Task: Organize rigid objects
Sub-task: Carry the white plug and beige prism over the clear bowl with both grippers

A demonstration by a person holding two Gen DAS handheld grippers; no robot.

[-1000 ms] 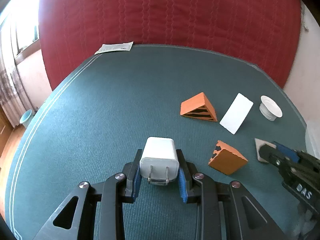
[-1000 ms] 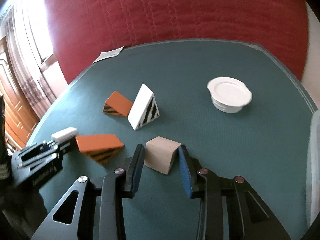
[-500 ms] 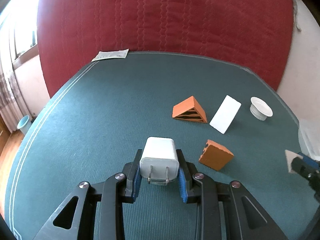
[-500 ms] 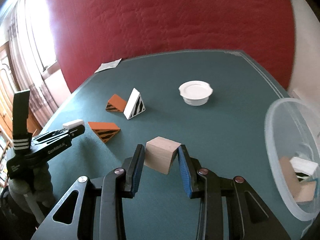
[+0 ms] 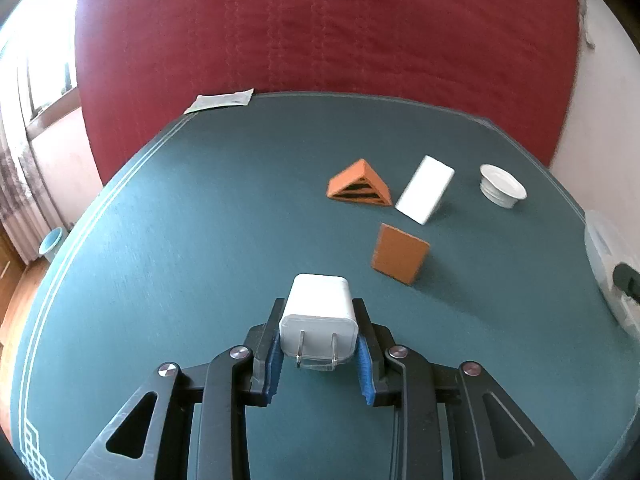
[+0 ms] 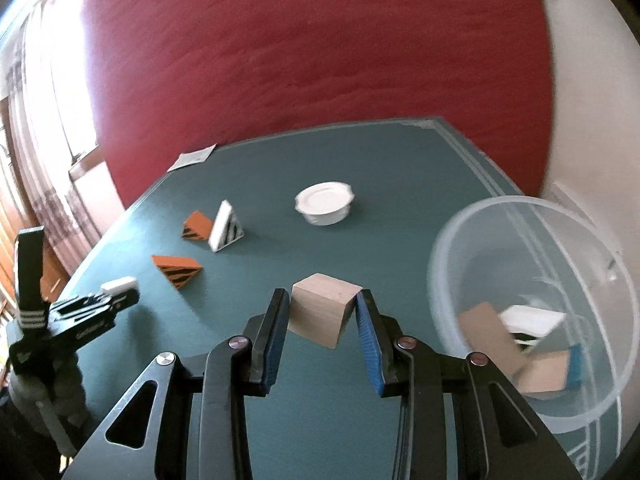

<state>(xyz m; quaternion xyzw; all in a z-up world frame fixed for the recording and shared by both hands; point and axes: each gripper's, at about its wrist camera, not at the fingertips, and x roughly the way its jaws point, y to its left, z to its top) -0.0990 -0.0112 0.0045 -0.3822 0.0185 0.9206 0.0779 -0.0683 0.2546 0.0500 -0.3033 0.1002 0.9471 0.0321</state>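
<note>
My left gripper (image 5: 319,320) is shut on a white plug adapter (image 5: 318,312), its two prongs facing the camera, above the green table (image 5: 200,240). My right gripper (image 6: 322,308) is shut on a pale wooden cube (image 6: 322,308), just left of a clear plastic bowl (image 6: 532,304) that holds several blocks. In the right wrist view the left gripper (image 6: 120,294) with the adapter shows at the far left. Loose on the table lie two orange striped wedges (image 5: 359,184) (image 5: 399,253) and a white wedge (image 5: 425,189).
A small white dish (image 6: 325,202) stands mid-table. A paper slip (image 5: 220,101) lies at the far edge against the red padded backing (image 5: 320,32). The bowl's rim (image 5: 600,248) shows at the right edge of the left wrist view.
My right gripper has carried the cube to the right, bringing the clear bowl into its view. In the left wrist view the right gripper has slid out to the far right edge.
</note>
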